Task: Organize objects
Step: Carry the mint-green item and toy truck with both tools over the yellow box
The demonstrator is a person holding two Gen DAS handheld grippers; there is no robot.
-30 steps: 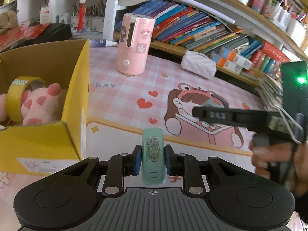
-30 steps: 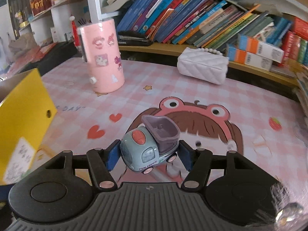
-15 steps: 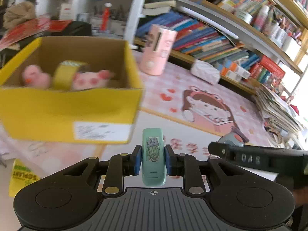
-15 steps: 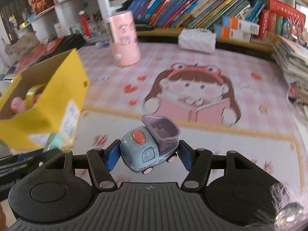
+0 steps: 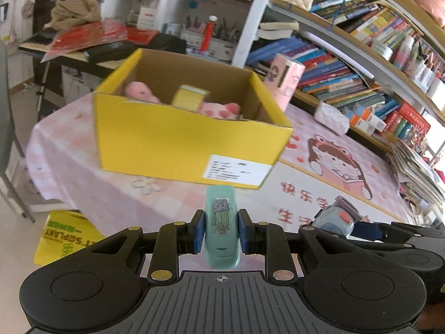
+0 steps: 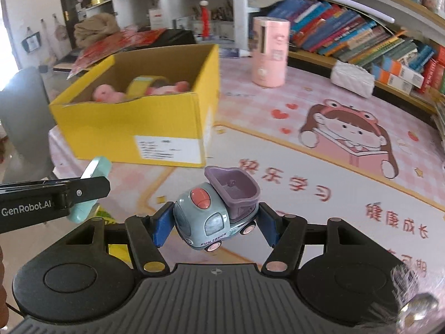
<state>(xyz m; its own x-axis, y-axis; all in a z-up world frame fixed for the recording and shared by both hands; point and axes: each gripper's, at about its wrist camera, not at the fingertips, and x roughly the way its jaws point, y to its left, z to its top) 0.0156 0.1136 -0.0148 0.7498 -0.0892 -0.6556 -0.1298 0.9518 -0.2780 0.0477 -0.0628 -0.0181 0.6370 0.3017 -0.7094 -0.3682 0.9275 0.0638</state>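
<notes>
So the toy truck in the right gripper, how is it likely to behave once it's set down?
The toy truck has small wheels, so it may roll off if released on the table. It looks like hollow plastic, probably light and stiff. Its rounded cab could slip between the right gripper pads.

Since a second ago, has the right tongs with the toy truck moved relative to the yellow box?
Yes. The right tongs, shut on the toy truck, pulled back from the table: the yellow box, earlier cut off at the left edge, now shows whole ahead.
</notes>
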